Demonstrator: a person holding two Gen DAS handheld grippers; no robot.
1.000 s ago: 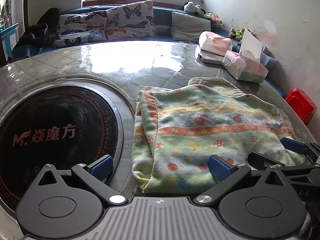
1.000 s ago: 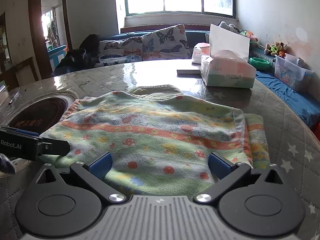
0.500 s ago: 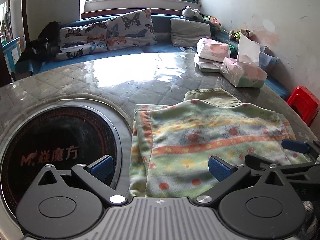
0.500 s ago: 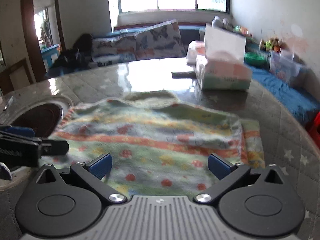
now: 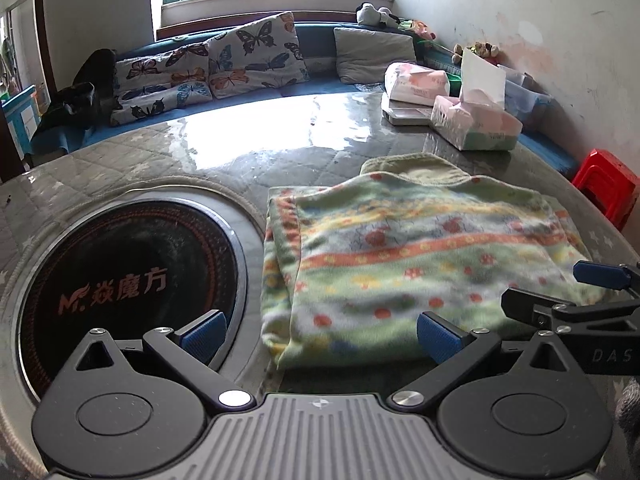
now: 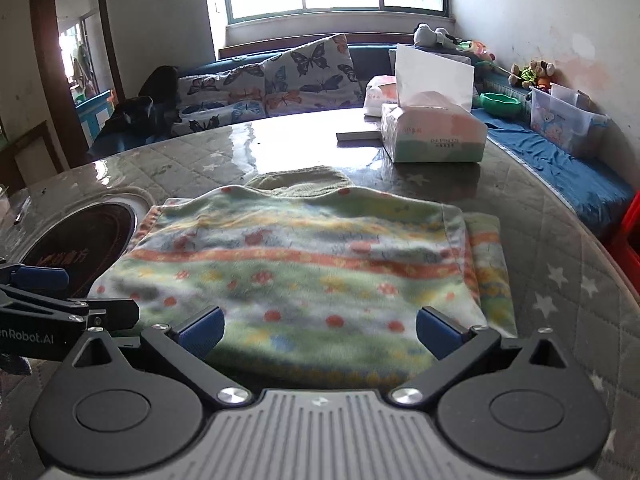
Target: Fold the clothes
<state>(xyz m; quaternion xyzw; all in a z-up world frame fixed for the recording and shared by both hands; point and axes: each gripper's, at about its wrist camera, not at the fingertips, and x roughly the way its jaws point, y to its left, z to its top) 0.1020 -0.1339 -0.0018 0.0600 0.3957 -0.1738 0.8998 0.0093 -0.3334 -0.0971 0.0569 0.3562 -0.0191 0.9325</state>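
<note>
A folded green fleece garment (image 5: 408,256) with orange stripes and red dots lies flat on the round table; it also shows in the right wrist view (image 6: 304,268). Its olive collar (image 6: 304,178) points away from me. My left gripper (image 5: 320,338) is open and empty, just short of the garment's near left corner. My right gripper (image 6: 320,334) is open and empty, above the garment's near edge. The right gripper shows at the right of the left wrist view (image 5: 568,296), and the left gripper at the left of the right wrist view (image 6: 56,296).
A round black cooktop (image 5: 124,276) is set in the table left of the garment. A tissue box (image 6: 432,132), another pack (image 5: 416,82) and a flat scale (image 5: 404,114) stand at the far right. A cushioned bench (image 5: 256,60) runs behind. A red stool (image 5: 604,184) stands at right.
Both grippers have drawn back and risen a little from the garment, which lies still. Both stay open.
</note>
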